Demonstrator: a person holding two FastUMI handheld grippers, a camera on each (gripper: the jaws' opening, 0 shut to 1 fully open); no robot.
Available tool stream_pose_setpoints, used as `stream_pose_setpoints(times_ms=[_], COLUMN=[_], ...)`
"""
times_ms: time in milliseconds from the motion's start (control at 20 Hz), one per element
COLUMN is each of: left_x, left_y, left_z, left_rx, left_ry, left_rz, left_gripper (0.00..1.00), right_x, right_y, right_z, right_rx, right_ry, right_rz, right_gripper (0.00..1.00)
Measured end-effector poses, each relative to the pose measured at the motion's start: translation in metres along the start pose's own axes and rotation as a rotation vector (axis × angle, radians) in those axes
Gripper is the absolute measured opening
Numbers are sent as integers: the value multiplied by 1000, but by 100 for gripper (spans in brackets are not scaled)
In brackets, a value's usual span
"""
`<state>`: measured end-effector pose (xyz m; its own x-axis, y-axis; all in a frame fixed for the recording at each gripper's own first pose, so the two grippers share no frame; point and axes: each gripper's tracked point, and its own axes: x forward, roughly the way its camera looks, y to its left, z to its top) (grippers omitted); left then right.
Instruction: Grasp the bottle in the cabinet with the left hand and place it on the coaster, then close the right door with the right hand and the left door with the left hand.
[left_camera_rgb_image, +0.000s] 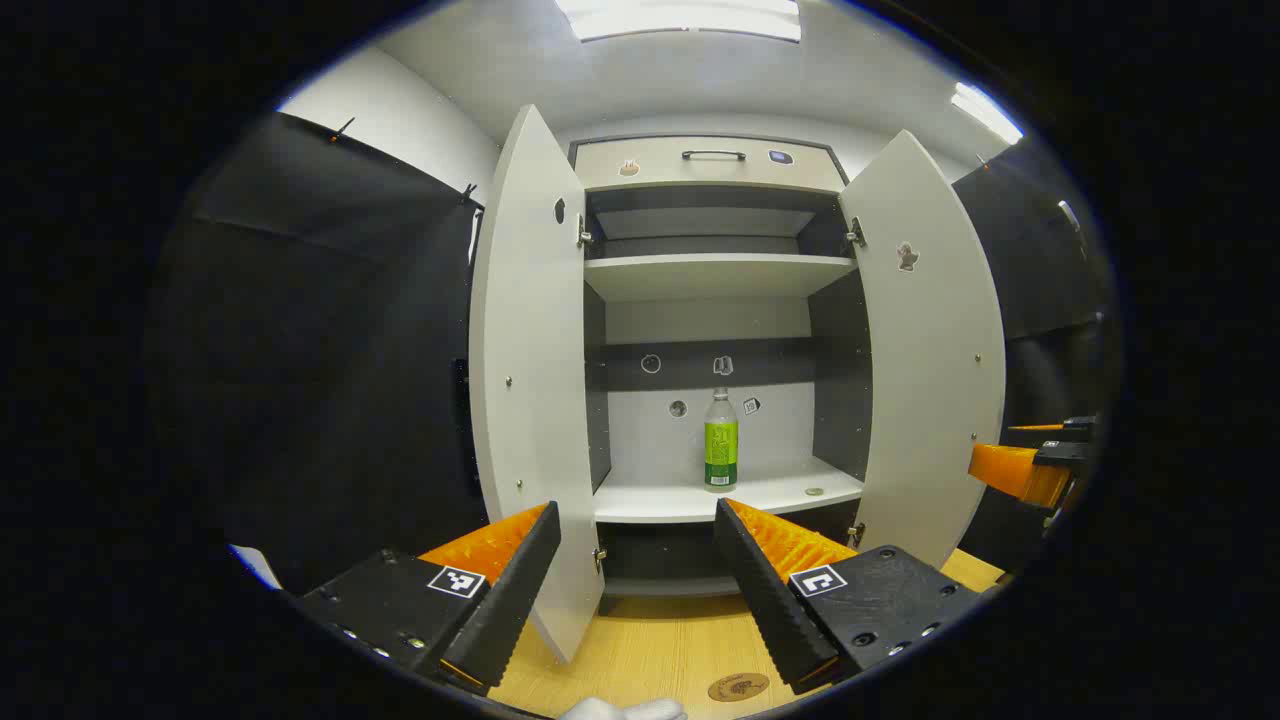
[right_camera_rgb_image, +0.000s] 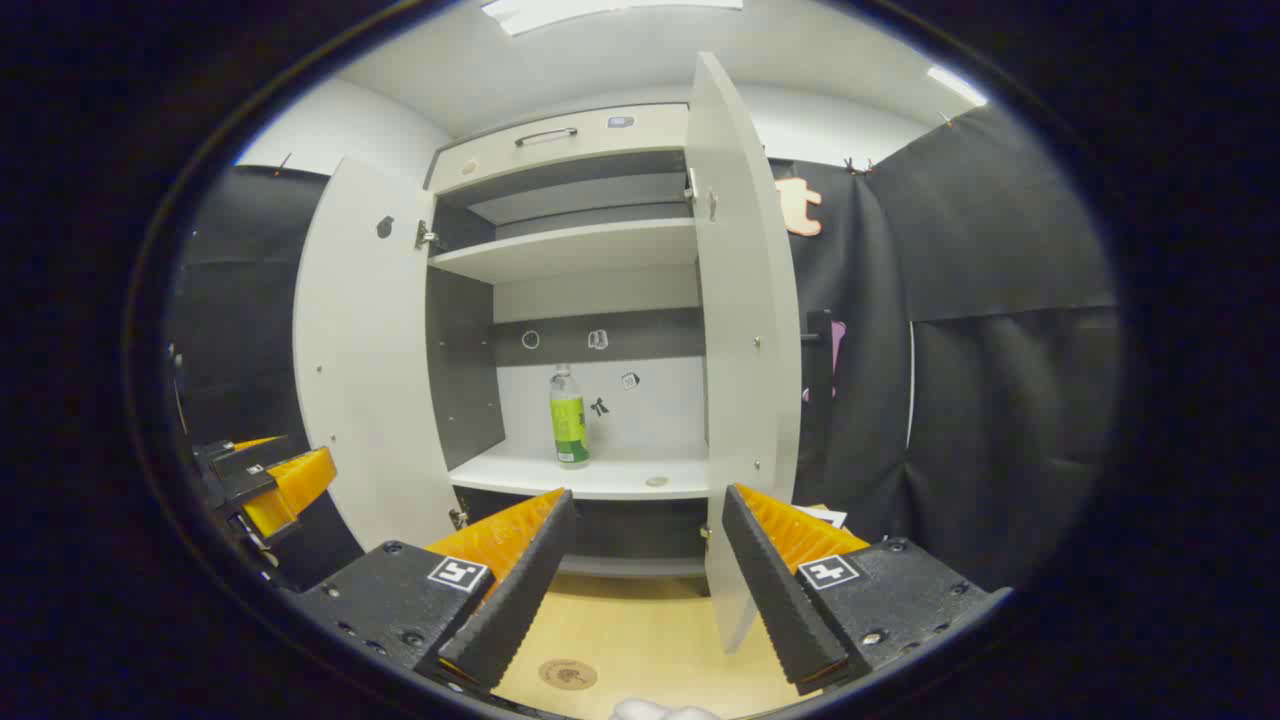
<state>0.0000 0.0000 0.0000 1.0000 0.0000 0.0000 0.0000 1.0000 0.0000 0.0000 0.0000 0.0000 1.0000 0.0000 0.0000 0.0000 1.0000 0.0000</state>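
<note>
Closest to me, the left gripper hangs with its fingers spread wide and nothing between them, held low over the wooden tabletop. The right gripper is likewise spread and empty, off to the right; it also shows at the edge of the left gripper view, its fingers poking in from the side. Just below the left gripper lies the round coaster, flat on the wood in front of the cabinet.

Beyond that, both doors stand swung out: the left door and the right door. Deep inside, on the lower shelf, stands the bottle, upright, its long axis vertical, cap up, near the back wall and a little right of centre.

The risks, as I judge them: the bottle is tall and narrow, so a finger brushing it on the way in could tip it against the back wall. The left gripper must pass between the doors; clipping the left door's edge could swing it into the path. The coaster is small, so an off-centre placement could leave the bottle rocking on its rim.
</note>
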Motion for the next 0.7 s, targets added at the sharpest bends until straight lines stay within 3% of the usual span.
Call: stream_pose_setpoints(times_ms=[700], left_x=[3], left_y=[-3], left_z=[-2], left_rx=[-2], left_ry=[9], left_rz=[-30], left_gripper=[94], right_x=[2], right_y=[-1], right_z=[-1], right_rx=[-27], right_ry=[-3], right_rz=[-27], right_gripper=[98])
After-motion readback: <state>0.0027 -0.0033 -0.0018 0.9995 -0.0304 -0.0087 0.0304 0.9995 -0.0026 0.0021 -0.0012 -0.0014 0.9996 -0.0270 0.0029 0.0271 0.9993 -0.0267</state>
